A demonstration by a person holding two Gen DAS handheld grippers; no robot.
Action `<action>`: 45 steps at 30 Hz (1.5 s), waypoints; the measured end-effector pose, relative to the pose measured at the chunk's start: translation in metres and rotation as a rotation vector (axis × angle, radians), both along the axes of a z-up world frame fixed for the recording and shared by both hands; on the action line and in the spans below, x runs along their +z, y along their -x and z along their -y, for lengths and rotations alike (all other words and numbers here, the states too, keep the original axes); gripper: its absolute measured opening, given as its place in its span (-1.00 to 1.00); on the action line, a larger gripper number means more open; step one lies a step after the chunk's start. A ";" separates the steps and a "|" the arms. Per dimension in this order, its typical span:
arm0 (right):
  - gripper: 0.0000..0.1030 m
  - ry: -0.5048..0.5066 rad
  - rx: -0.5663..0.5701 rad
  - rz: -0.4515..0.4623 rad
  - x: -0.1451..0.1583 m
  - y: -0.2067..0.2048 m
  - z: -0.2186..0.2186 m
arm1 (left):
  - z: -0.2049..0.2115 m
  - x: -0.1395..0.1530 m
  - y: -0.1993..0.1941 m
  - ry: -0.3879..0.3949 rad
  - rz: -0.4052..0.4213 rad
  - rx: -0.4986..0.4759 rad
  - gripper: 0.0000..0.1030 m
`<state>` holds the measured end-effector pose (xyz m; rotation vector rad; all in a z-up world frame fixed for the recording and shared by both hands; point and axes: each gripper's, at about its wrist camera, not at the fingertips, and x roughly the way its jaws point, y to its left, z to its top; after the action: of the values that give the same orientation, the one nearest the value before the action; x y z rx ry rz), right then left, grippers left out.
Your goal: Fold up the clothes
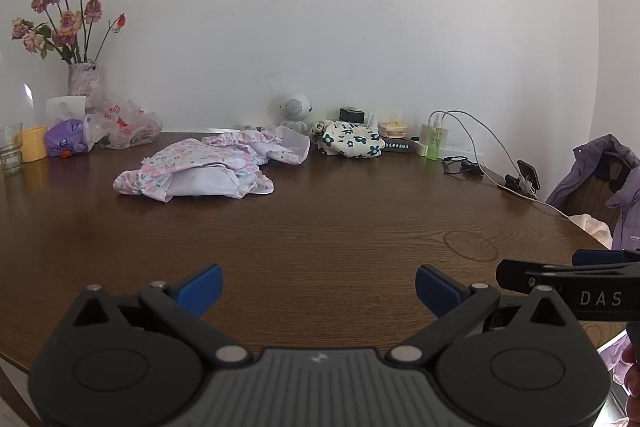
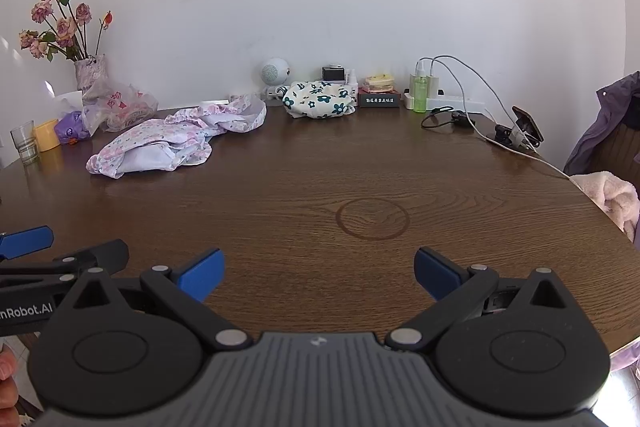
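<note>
Dark wood-grain table (image 1: 320, 227) runs to a white wall. I have my left gripper (image 1: 319, 287) low over the near edge, blue pads spread wide on nothing; my right gripper (image 2: 319, 273) sits level just beside it, fingers equally wide and empty. Both are well apart from the clothes (image 1: 208, 163), a crumpled heap of thin pink floral fabric with ruffled edges lying far left on the table. Behind it, a vase (image 1: 84, 79) holds dried roses (image 1: 60, 15), beside a clear glass (image 1: 10, 147) and a yellow cup (image 1: 34, 143).
</note>
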<state>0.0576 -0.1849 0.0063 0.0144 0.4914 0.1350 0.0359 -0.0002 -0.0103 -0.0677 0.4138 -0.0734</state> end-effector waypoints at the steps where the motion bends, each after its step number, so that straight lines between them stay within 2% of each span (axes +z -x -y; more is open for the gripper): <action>1: 1.00 0.000 0.000 0.000 0.000 0.000 0.000 | 0.000 0.000 0.000 0.000 0.001 0.001 1.00; 22: 1.00 -0.005 0.000 -0.009 -0.002 0.000 0.002 | -0.001 -0.003 -0.003 0.017 -0.022 -0.002 1.00; 45: 1.00 -0.004 -0.003 -0.019 -0.004 0.000 0.003 | 0.001 -0.001 -0.001 0.011 -0.006 -0.006 1.00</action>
<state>0.0578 -0.1876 0.0022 0.0205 0.5099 0.1335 0.0372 -0.0010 -0.0111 -0.0776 0.4193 -0.0817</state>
